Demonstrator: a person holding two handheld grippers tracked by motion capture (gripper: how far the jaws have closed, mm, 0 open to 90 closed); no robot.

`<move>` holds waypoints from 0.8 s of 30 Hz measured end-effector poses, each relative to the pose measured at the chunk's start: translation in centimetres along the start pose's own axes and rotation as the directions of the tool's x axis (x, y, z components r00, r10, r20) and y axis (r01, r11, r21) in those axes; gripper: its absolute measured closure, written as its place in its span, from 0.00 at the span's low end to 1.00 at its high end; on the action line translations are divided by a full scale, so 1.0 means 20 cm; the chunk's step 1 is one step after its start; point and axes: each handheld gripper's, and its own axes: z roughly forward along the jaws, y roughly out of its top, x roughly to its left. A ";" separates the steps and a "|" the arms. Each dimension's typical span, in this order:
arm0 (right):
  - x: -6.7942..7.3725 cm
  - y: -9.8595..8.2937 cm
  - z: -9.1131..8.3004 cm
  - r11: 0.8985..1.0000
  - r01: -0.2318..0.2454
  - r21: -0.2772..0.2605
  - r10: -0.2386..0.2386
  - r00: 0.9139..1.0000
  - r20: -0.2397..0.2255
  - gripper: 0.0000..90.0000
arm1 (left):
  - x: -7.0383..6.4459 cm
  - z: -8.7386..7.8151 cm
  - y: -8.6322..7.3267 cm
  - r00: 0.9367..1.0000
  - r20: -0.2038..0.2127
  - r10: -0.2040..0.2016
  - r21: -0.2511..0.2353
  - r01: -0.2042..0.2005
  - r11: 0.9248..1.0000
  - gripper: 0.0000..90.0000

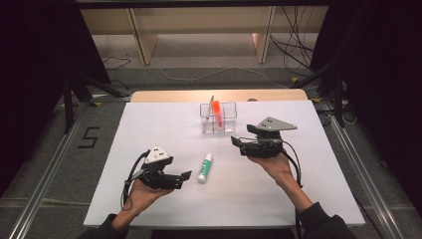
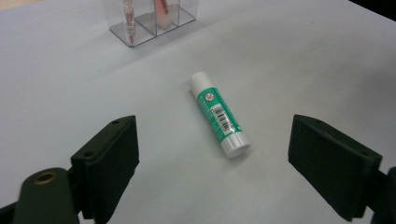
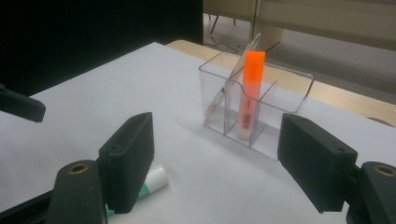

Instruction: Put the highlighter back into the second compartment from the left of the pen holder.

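A green and white glue stick [image 1: 204, 167] lies flat on the white table [image 1: 149, 124], just right of my left gripper [image 1: 185, 175]. That gripper is open and holds nothing. In the left gripper view the glue stick [image 2: 217, 114] lies on the table ahead of the wide-apart jaws of my left gripper [image 2: 215, 140]. My right gripper [image 1: 236, 144] is open and empty, held in front of a clear organizer [image 1: 230, 119]. In the right gripper view the organizer [image 3: 289, 88] holds an orange highlighter [image 3: 250, 88] and a thin pen [image 3: 222, 95], ahead of my right gripper [image 3: 217, 140].
The glue stick's white cap [image 3: 155, 181] peeks out behind the left jaw in the right gripper view. A wooden table edge [image 1: 164, 95] runs behind the white surface. Cables [image 1: 199, 74] lie on the floor beyond, and metal rails [image 1: 45, 184] flank the table.
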 end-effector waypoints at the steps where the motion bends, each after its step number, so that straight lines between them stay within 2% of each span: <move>1: 0.00 -0.01 -0.01 1.000 0.000 0.002 0.000 1.000 0.000 0.31 | 0.00 0.00 0.00 1.000 -0.003 -0.005 0.002 0.005 1.000 0.18; 4: 0.01 -0.04 -0.03 1.000 0.002 0.013 -0.002 1.000 0.001 0.31 | 0.00 0.01 0.01 1.000 -0.002 -0.011 0.015 0.011 1.000 0.18; 6: 0.01 -0.07 -0.05 1.000 0.004 0.020 -0.004 1.000 0.003 0.31 | 0.00 0.02 0.02 1.000 0.002 -0.029 0.021 0.029 0.999 0.18; 11: 0.00 -0.11 -0.09 1.000 -0.005 0.031 0.005 1.000 0.006 0.31 | 0.00 0.05 0.03 0.999 0.002 -0.052 0.061 0.052 0.997 0.18; 13: 0.01 -0.13 -0.11 1.000 -0.005 0.029 0.005 1.000 0.007 0.31 | 0.00 0.06 0.04 0.999 0.000 -0.044 0.080 0.044 0.996 0.18; 15: 0.01 -0.15 -0.12 1.000 0.000 0.031 0.000 1.000 0.009 0.31 | -0.01 0.07 0.05 0.998 0.000 -0.060 0.090 0.060 0.994 0.18; 24: 0.01 -0.20 -0.19 0.999 -0.008 0.032 0.007 1.000 0.017 0.31 | -0.02 0.12 0.08 0.997 0.006 -0.079 0.147 0.077 0.986 0.19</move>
